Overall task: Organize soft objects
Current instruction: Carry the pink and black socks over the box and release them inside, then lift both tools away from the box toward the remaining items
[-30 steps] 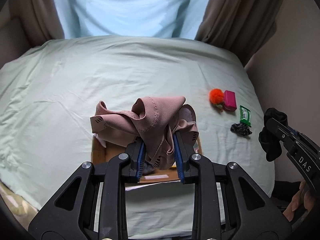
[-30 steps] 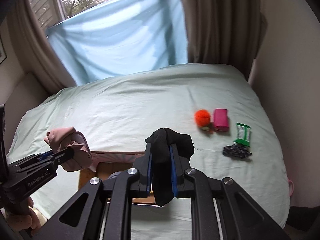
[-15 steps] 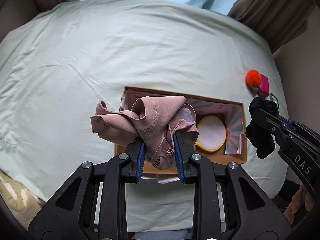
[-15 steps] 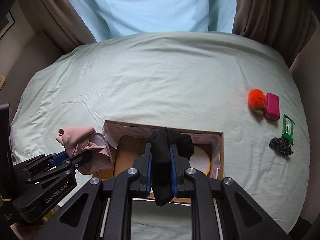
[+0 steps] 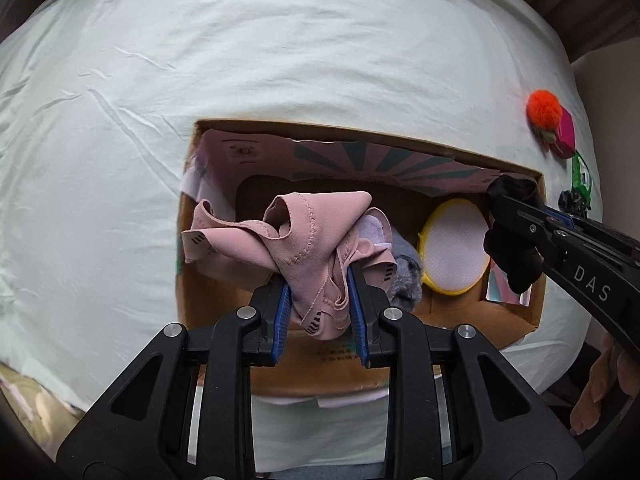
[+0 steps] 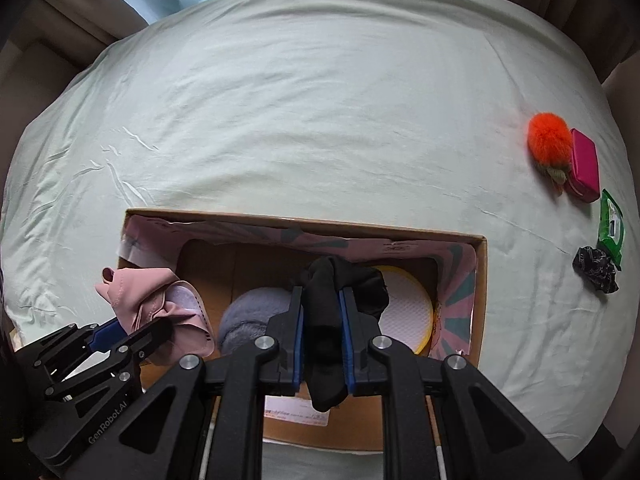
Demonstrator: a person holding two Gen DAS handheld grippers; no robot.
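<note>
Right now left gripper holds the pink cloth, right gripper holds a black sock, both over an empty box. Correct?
Not quite. The box isn't empty: the right wrist view shows a grey fuzzy item and a yellow-rimmed pad inside. The left gripper does hold the pink cloth, the right gripper the black sock.

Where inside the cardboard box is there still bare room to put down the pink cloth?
Bare floor shows in the cardboard box left half, between its left wall and the grey fluffy item. The right half is crowded: yellow-rimmed pad beside it.
</note>
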